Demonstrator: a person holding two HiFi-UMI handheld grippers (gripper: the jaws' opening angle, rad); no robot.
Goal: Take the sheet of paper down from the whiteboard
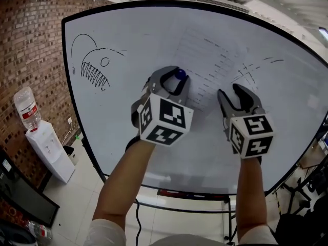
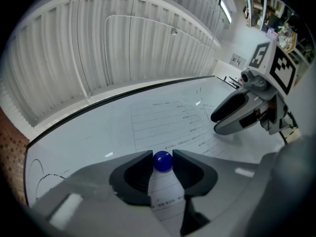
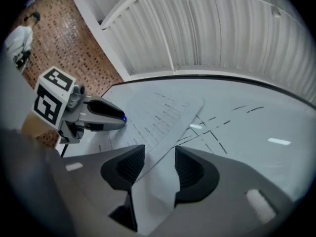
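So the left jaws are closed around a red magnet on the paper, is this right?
Not quite: the magnet is blue, not red. The left gripper view shows the left gripper with its jaws closed around it, on the paper.

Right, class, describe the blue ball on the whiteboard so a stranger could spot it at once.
Find the big whiteboard, then the printed sheet of paper near its middle. On it sits the blue ball, gripped between the left gripper's jaw tips: the only coloured, raised thing among flat black pen marks.
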